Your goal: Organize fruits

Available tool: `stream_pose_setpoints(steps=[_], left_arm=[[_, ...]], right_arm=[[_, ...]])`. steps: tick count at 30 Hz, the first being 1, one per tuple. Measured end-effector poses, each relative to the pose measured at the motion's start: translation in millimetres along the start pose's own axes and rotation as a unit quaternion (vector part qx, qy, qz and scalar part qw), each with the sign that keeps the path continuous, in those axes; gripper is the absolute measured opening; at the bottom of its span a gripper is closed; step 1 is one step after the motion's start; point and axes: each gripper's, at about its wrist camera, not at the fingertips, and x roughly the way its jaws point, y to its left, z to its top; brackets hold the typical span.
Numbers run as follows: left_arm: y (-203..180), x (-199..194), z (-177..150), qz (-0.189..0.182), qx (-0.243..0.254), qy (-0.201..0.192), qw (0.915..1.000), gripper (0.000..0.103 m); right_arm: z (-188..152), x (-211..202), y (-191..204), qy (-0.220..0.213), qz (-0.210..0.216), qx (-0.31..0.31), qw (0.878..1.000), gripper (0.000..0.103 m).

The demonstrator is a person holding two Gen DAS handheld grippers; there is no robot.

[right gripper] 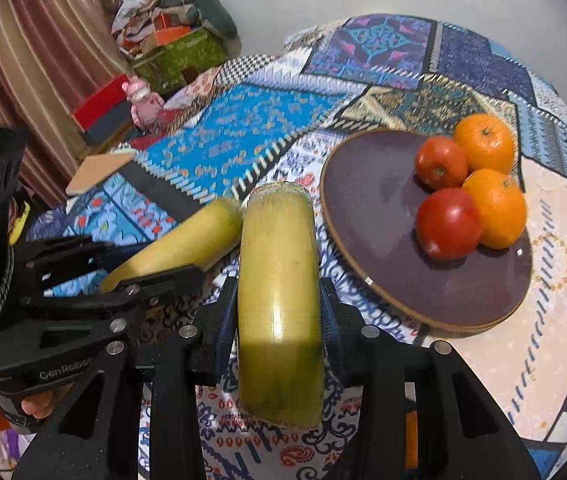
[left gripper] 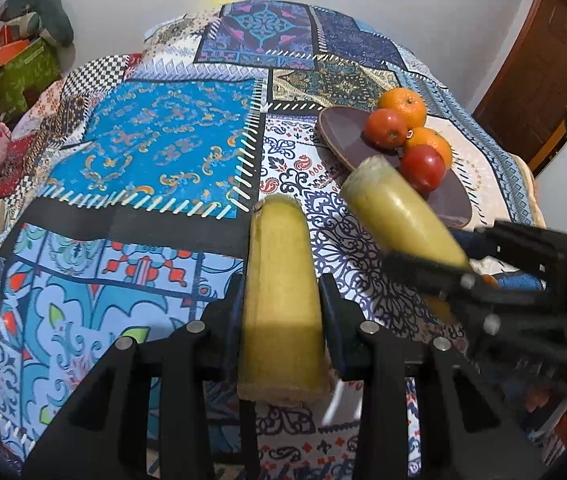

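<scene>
Both grippers are clamped on yellow-green stalk pieces: the left gripper (left gripper: 283, 300) squeezes one stalk piece (left gripper: 283, 300) between its blue pads, and the right gripper (right gripper: 279, 300) pinches a second stalk piece (right gripper: 277, 280), both held above the patchwork cloth (left gripper: 155, 152). Just ahead and to the right lies a dark round board (right gripper: 371, 208) carrying two oranges (right gripper: 483, 142) and two tomatoes (right gripper: 447, 222) bunched together touching at its far side, while off the table's left edge stand a pink figurine (right gripper: 141, 100) and a green box (right gripper: 179, 58)
</scene>
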Motion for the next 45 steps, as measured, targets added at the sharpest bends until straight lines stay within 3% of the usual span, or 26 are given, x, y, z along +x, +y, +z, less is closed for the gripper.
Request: stream_pose_setpoints(steps=[13,20,34,45], left_arm=[[5,20,5,-0.004,0.008,0.046,0.9989,0.036],[3,28,11,0.001,0.017,0.037,0.9992,0.035],[11,-7,38,-0.002,0.002,-0.017,0.9999,0.035],[10,0,50,-0.009,-0.007,-0.023,0.9997,0.035]], right_arm=[[16,-15,-33,-0.018,-0.017,0.029,0.999,0.036],[20,-9,-47,-0.013,-0.031,0.035,0.999,0.036],[39,16,-50,-0.007,-0.035,0.029,0.999,0.036],[56,30,-45,-0.006,-0.051,0.009,0.999,0.036]])
